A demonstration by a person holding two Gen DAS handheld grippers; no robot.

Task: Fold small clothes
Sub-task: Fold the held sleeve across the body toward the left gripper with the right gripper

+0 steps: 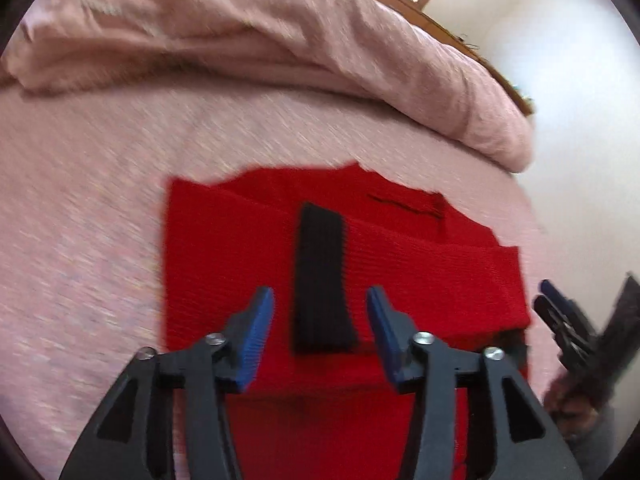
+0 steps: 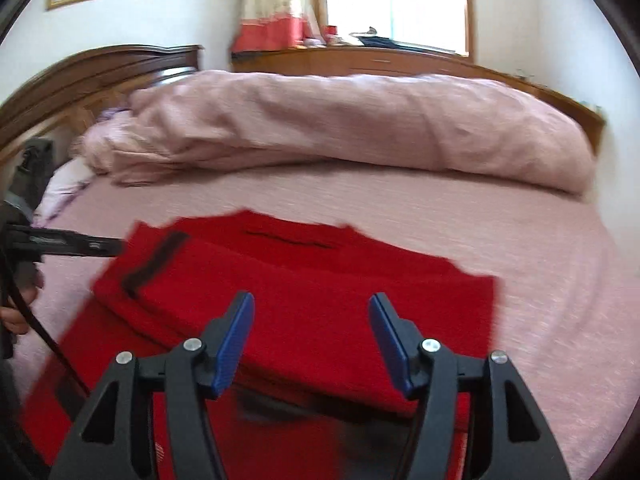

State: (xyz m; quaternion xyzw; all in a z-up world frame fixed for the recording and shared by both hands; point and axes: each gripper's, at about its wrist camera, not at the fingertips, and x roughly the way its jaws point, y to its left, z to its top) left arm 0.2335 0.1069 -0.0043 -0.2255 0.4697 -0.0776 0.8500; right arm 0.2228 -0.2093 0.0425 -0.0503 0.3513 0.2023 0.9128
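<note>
A bedroom with a pink-sheeted bed [image 2: 520, 240], and a folded red garment [image 2: 320, 300] lying on it

The sheet carries a rumpled pink duvet [image 2: 360, 128] bunched along its far side, with a dark wooden headboard [image 2: 100, 68] at the left of the right wrist view and a bright window [image 2: 394, 0] behind. The red garment lies flat near the front edge of the bed, its upper layer folded over the lower one, a black strip [image 1: 320, 280] sewn across the top. The left gripper [image 1: 320, 308] hovers above the strip, blue pads apart, nothing between them. The right gripper [image 2: 312, 312] stands open over the red cloth, also empty. Both views are motion-blurred
</note>
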